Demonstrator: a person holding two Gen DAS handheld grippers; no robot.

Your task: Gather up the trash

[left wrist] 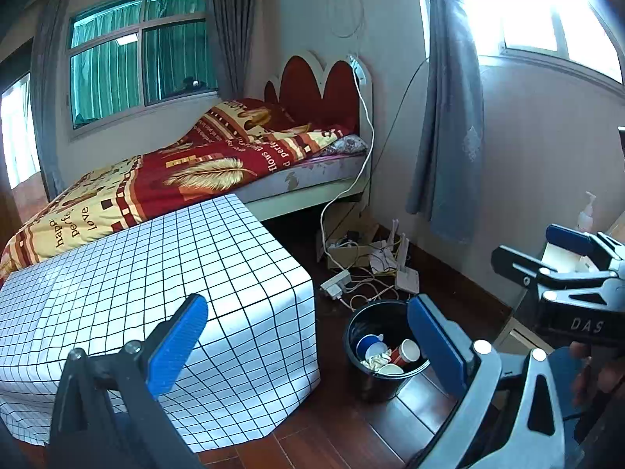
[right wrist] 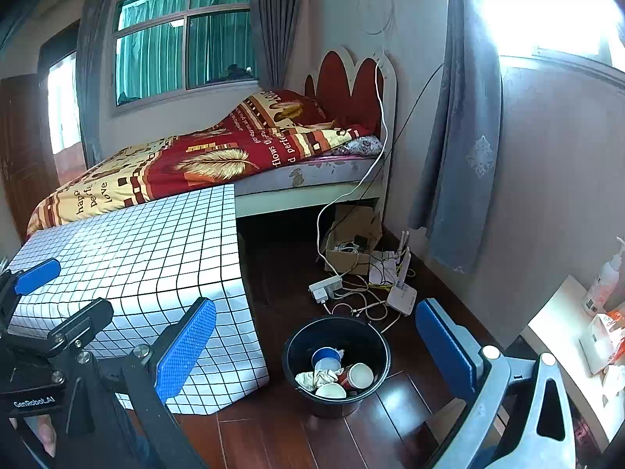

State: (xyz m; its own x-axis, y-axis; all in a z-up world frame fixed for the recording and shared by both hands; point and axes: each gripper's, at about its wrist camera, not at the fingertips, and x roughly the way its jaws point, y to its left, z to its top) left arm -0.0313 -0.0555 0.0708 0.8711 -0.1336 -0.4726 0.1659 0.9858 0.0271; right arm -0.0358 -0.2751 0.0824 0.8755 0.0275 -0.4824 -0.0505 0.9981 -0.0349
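A black trash bucket (left wrist: 381, 359) stands on the wooden floor beside the table; it also shows in the right wrist view (right wrist: 336, 363). Inside lie paper cups (right wrist: 361, 376), a blue cup (right wrist: 326, 356) and crumpled tissue (right wrist: 317, 378). My left gripper (left wrist: 308, 346) is open and empty, held above the table corner and the bucket. My right gripper (right wrist: 316, 355) is open and empty, above the bucket. The right gripper shows at the right edge of the left wrist view (left wrist: 562, 269), the left gripper at the left edge of the right wrist view (right wrist: 47, 301).
A low table with a white checked cloth (left wrist: 148, 273) stands left of the bucket. A bed (left wrist: 195, 172) lies behind it. Cables, a power strip (right wrist: 326, 287), a router (right wrist: 402, 293) and a cardboard box (right wrist: 351, 242) litter the floor. A shelf with bottles (right wrist: 586, 312) stands right.
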